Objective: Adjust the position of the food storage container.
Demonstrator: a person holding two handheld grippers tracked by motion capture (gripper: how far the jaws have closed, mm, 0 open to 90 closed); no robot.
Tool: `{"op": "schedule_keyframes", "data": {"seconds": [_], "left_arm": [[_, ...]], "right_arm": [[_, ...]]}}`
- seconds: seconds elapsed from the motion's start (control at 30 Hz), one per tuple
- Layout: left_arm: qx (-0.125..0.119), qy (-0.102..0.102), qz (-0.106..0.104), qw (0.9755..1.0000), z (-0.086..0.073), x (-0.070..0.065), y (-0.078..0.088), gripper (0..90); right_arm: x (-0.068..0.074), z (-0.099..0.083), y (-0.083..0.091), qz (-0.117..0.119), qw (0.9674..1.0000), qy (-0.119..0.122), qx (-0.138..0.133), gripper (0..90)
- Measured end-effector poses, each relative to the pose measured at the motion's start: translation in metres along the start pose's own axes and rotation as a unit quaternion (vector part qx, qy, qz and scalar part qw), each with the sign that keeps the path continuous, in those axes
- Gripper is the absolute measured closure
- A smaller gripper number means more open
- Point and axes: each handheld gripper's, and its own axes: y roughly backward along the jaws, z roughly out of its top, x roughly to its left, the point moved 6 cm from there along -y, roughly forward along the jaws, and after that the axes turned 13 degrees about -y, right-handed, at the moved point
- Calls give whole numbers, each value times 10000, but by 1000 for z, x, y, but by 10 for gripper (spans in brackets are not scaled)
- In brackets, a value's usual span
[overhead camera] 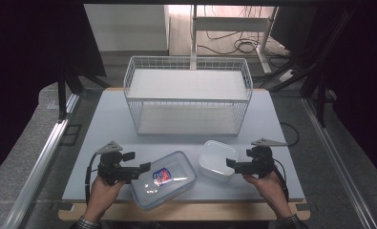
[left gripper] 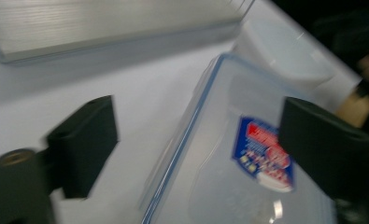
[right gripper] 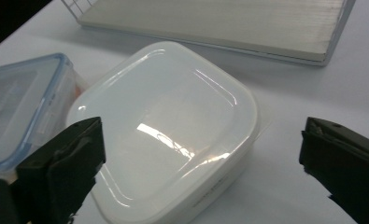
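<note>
A person seated at a pale table (overhead camera: 105,124) held a two-jaw gripper in each hand, with two food containers lying between them and a white wire basket (overhead camera: 188,93) standing farther back at the table's middle.

The left gripper (overhead camera: 139,167), gripped in the left hand (overhead camera: 102,188), had its jaws spread wide and clasped nothing. Seen from the left gripper view, the gripper (left gripper: 198,149) straddled the near edge of a clear rectangular container (overhead camera: 163,179) with a blue-rimmed lid: one finger (left gripper: 86,144) stood over bare table outside the blue rim, while the other finger (left gripper: 324,149) hung over the lid, beside its red-and-blue label (left gripper: 261,154). Whether either finger touched the container (left gripper: 247,186) could not be told, the view being blurred.

The right gripper (overhead camera: 231,164), in the right hand (overhead camera: 267,183), was likewise open and empty. In the right gripper view its jaws (right gripper: 201,168) stood apart on either side of a white square container (right gripper: 166,126) with rounded corners, one finger (right gripper: 65,163) at the container's near corner, the other finger (right gripper: 341,163) off over bare table, apart from it.

The white container (overhead camera: 218,160) sat just beside the clear one (right gripper: 21,107), lying ahead of the right fingers and short of the basket's slatted floor (right gripper: 219,21).
</note>
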Motion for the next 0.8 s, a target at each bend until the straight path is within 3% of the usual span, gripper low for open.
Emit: {"op": "schedule_keyframes", "data": {"seconds": [0.1,0.13,0.2,0.23,0.33,0.47,0.67,0.8], "left_arm": [[67,-134,56,9999,-1,-2,-2,83],[54,-202,139,9997,-1,-2,-2,86],[68,-253,277,9993,-2,0,-2,98],[41,-294,269,9992,-2,2,-2,119],[24,-130,83,9999,-3,5,-2,158],[87,-167,122,9997,-3,5,-2,161],[162,-343,159,9992,-2,-2,-6,115],[185,-423,188,9988,-2,-2,-7,106]], "right_arm": [[0,0,0,85,10000,0,-15,107],[0,2,1,295,9995,-85,15,157],[0,4,3,335,9993,-136,-80,172],[-1,5,4,330,9993,-165,-116,174],[-4,6,5,294,9993,-210,-132,183],[-3,6,6,340,9990,-282,-66,179],[4,7,3,204,9997,-73,58,136],[10,8,0,146,9998,121,100,187]]}}
